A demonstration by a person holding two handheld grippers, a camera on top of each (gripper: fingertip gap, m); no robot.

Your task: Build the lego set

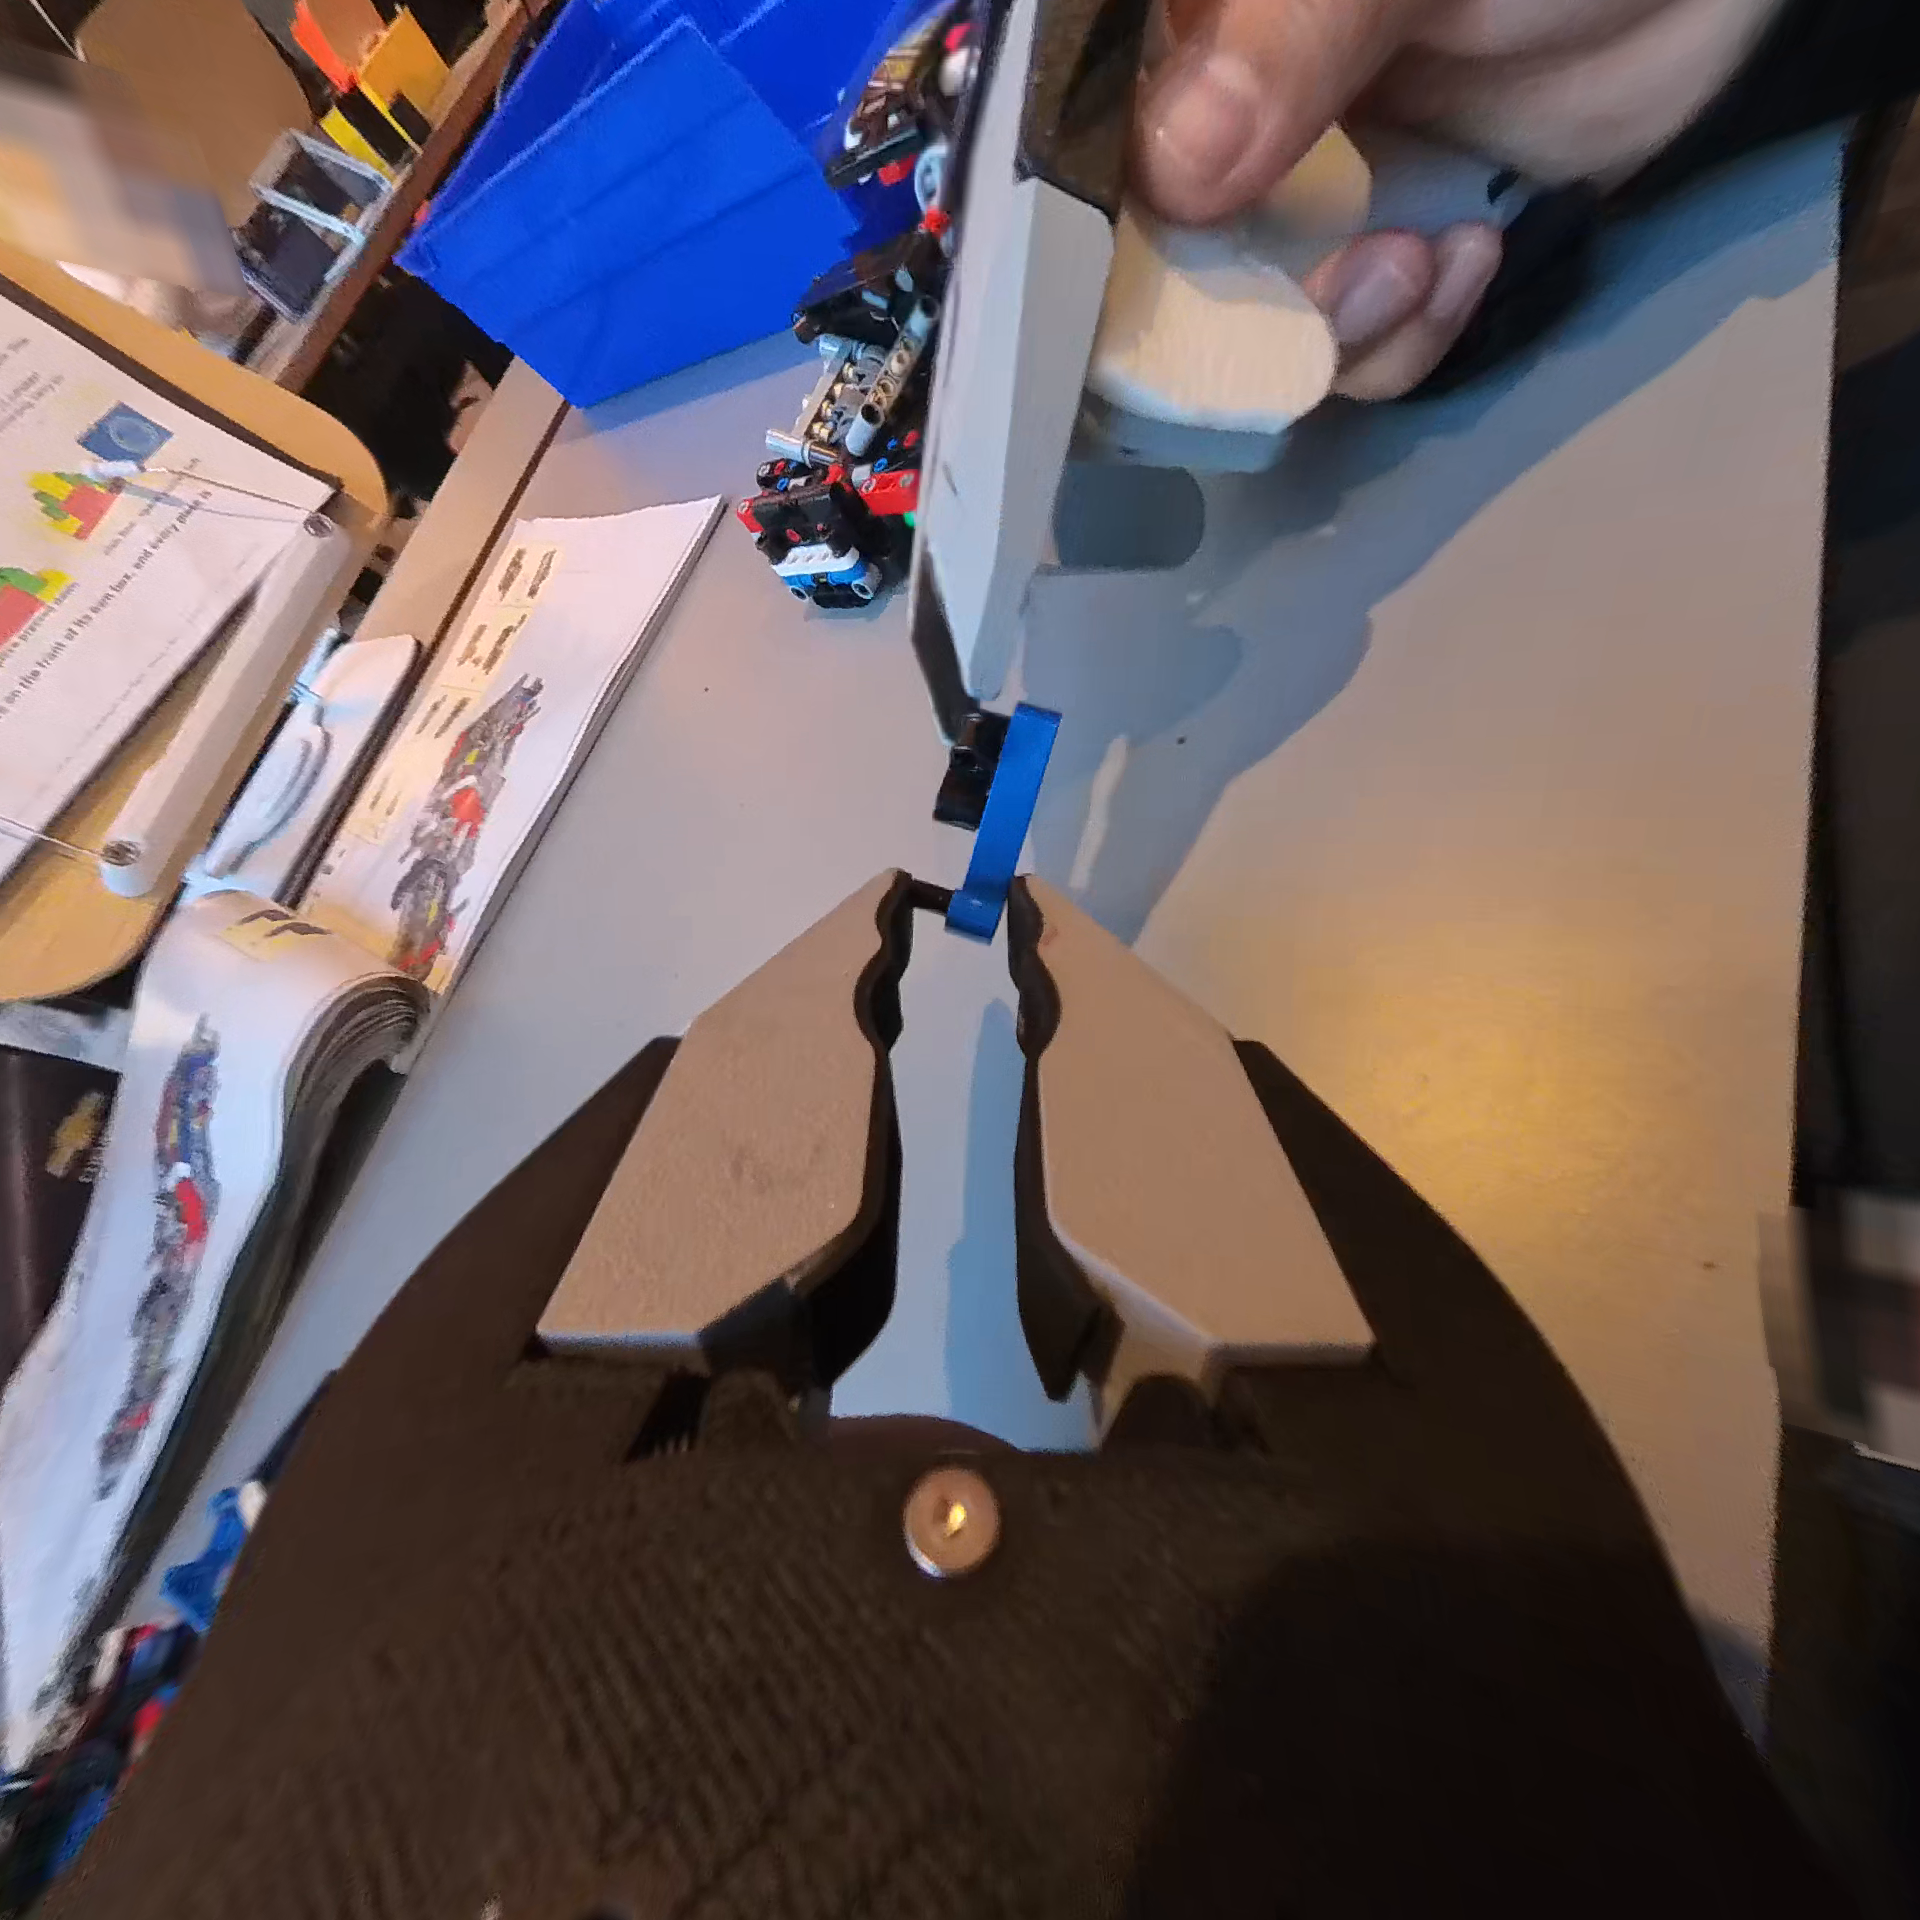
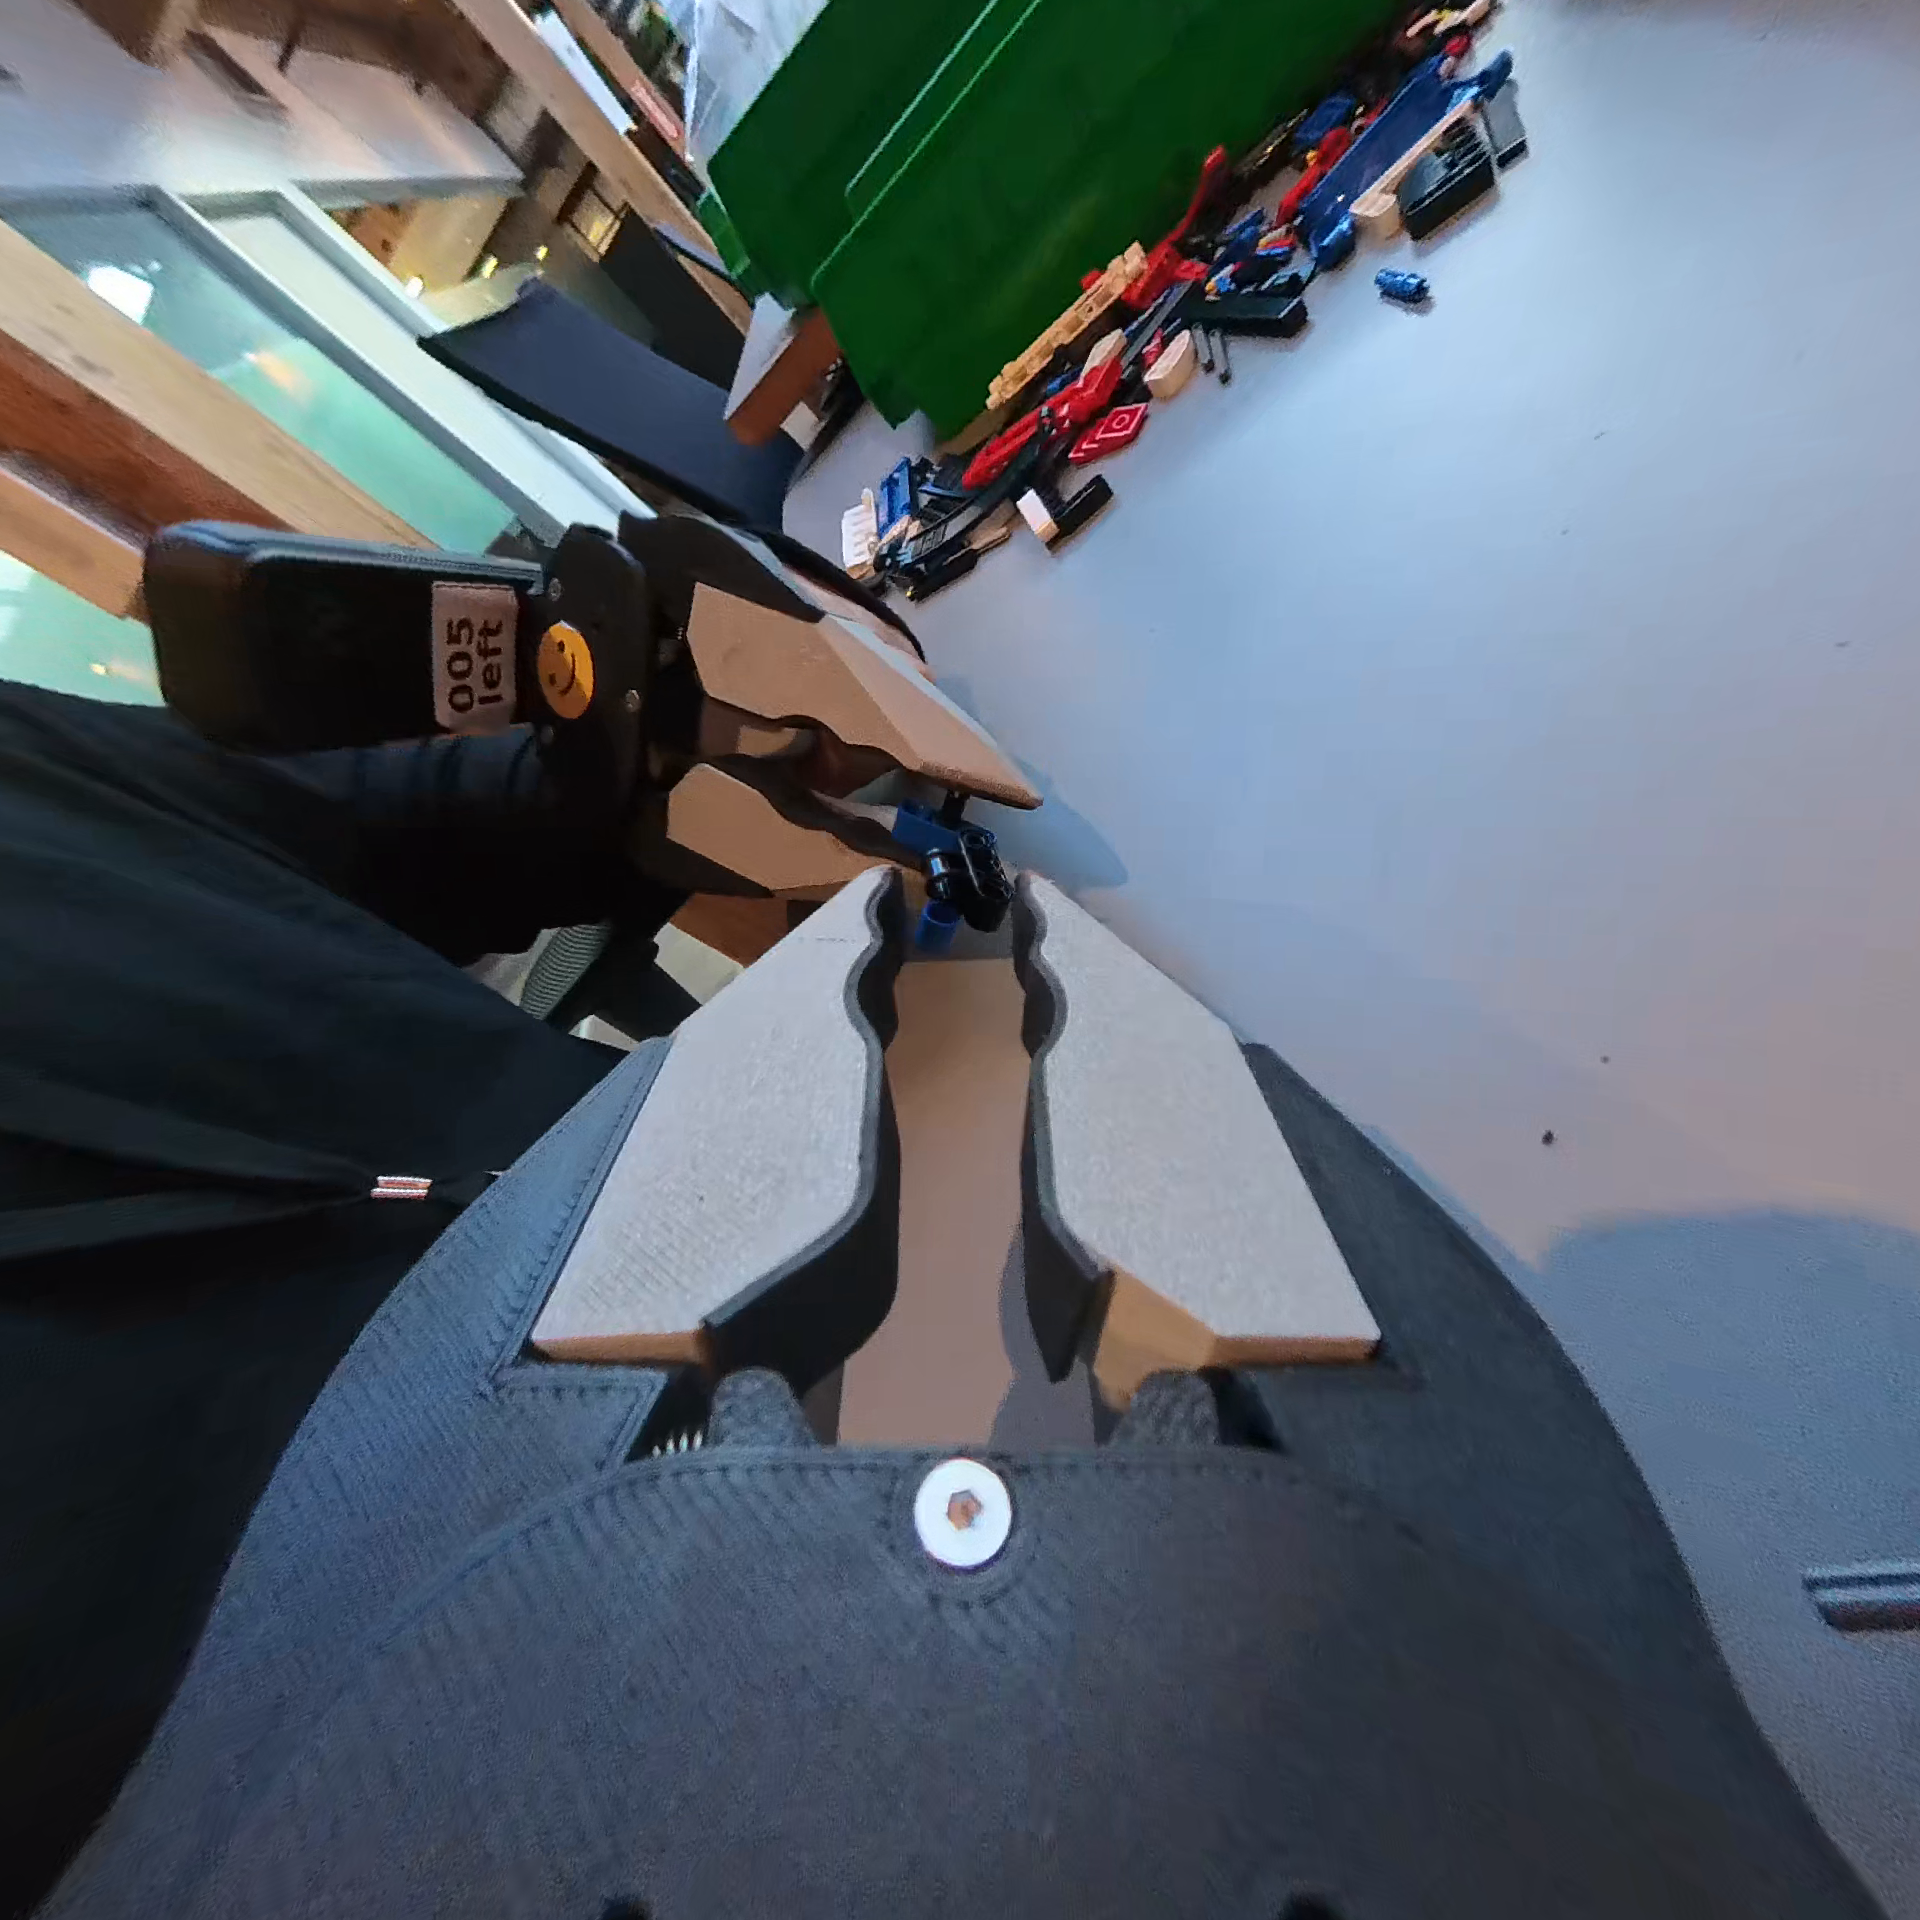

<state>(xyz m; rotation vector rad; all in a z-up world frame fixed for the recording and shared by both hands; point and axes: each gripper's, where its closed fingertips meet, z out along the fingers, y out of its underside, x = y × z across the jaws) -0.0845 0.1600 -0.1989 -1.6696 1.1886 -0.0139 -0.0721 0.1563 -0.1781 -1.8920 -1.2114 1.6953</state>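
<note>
Surface: a pale grey table (image 1: 1455,935) lay under both grippers, with warm light on part of it.
Left wrist view, background: an open instruction booklet (image 1: 540,707) lay at the left, blue bins (image 1: 644,208) stood at the far edge, and a partly built lego model (image 1: 842,488) sat between them and the right gripper.
Left wrist view, left gripper (image 1: 961,899): its tips pinched the lower end of a blue lego beam (image 1: 1003,821), with a short black pin at the left tip.
Left wrist view, right gripper (image 1: 971,717): it came in from above, held by a hand (image 1: 1351,187); a black connector (image 1: 961,774) sat on the beam just at its tips.
Right wrist view, background: green bins (image 2: 987,187) stood by a scatter of loose lego pieces (image 2: 1174,332).
Right wrist view, right gripper (image 2: 961,894): its tips were nearly together, gripping the black connector (image 2: 971,878).
Right wrist view, left gripper (image 2: 935,821): it reached in from the left, pressed onto the blue lego beam (image 2: 920,826).
Task piece: the joined beam and connector hung between the two grippers, above the table.
</note>
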